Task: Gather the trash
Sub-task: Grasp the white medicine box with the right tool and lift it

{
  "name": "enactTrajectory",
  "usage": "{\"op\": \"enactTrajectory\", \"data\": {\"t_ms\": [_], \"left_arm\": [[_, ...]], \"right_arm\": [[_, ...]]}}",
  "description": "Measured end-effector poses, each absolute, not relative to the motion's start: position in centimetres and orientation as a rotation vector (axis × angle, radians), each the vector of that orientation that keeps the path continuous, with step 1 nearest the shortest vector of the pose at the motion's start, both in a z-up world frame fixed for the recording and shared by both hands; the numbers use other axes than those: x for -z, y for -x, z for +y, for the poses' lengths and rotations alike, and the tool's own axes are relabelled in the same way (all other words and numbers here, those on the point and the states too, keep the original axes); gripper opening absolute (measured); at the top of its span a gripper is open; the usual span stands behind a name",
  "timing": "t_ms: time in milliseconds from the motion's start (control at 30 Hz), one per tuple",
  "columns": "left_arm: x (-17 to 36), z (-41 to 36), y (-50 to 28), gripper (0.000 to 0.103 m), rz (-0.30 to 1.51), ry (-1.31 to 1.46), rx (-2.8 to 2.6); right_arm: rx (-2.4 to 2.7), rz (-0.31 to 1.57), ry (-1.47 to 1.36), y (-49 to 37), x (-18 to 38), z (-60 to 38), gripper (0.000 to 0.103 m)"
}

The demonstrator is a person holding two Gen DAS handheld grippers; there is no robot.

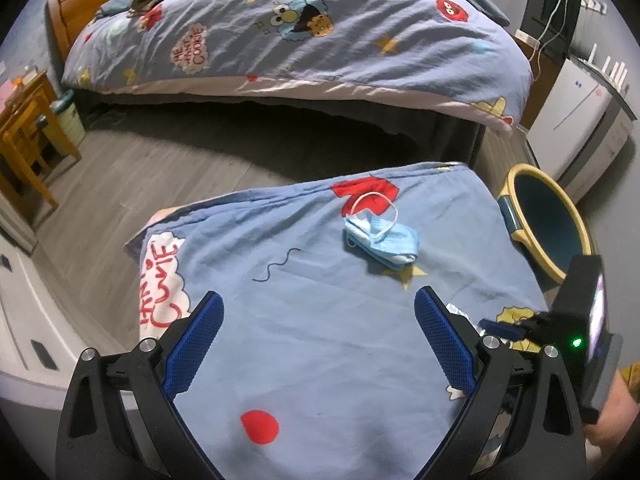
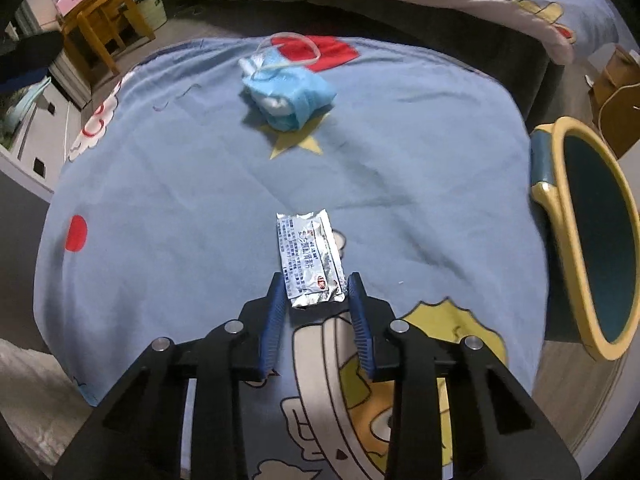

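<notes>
The right gripper (image 2: 316, 286) points steeply down at the blue printed cloth (image 2: 400, 184), and its blue fingers (image 2: 276, 304) bracket the near end of a silver foil packet (image 2: 310, 258). The left finger sits against the packet's edge; at the right finger I cannot tell whether it touches, so the jaws are narrowed around the packet, not clearly pinching it. The step in hand looks like the grasp on this first piece of trash. The next move calls for squeezing until the foil is firmly caught, probably on its raised near edge since it lies flat on soft fabric, then lifting and carrying it right to the yellow-rimmed bin (image 2: 584, 240), which stands just beside the cloth's edge.

The left gripper (image 1: 318, 314) hovers above the same cloth (image 1: 320, 360) with its jaws spread wide and nothing between them. A crumpled blue face mask (image 1: 380, 240) lies ahead of it, well apart from the fingers and not yet touched; that seems the likely second item.

The right wrist view alone shows the packet whole and how the fingers stand against it. The left wrist view shows only a sliver of foil behind its own finger, but it does show the right gripper (image 1: 502, 326) from the side, low over the cloth, the bin (image 1: 532, 236) beyond it, and the bed (image 1: 300, 32) across the floor.
</notes>
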State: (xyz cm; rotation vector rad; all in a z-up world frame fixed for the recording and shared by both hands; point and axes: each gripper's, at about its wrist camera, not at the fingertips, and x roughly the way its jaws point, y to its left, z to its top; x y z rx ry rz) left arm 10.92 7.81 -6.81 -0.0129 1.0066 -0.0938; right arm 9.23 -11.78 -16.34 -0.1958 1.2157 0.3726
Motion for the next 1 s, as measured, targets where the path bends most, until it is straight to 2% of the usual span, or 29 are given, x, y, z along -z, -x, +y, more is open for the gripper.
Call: {"op": "enactTrajectory", "data": {"t_ms": [167,233,267,367,533,633,700,1000], "left_arm": [[7.5,6.8,-11.7,0.095,1.024,0.01,0.097],[7.8,6.2,-12.1,0.095,1.031,-0.001,0.094],[8.0,5.9,-12.3,0.095,1.033,-0.005,0.094],[9.1,4.8,-13.2,0.095,1.045,-0.033,0.09],[11.1,3.4,-15.1,0.095,1.076,-0.057,0.069],[11.5,2.9,-15.9,0.095,1.083,-0.04,0.073],[11.7,2.6,-16.3,0.095,1.088,-0.03,0.083],[11.8,3.5,-17.4,0.095,1.077,-0.016,0.061]], "right_arm": [[-0.356,1.256,0.169,-10.0,14.3,-13.0,0.028],[-0.352,1.27,0.197,-10.7,13.4,-13.7,0.011],[-0.347,1.275,0.205,-10.9,13.1,-14.1,0.006],[-0.337,1.286,0.237,-11.5,13.1,-16.0,0.006],[-0.347,1.316,0.12,-12.3,14.9,-18.1,0.006],[-0.356,1.313,0.084,-12.6,15.2,-18.1,0.013],[-0.359,1.315,0.026,-13.1,15.4,-18.3,0.034],[-0.319,1.356,-0.034,-15.4,17.1,-16.4,0.042]]}}
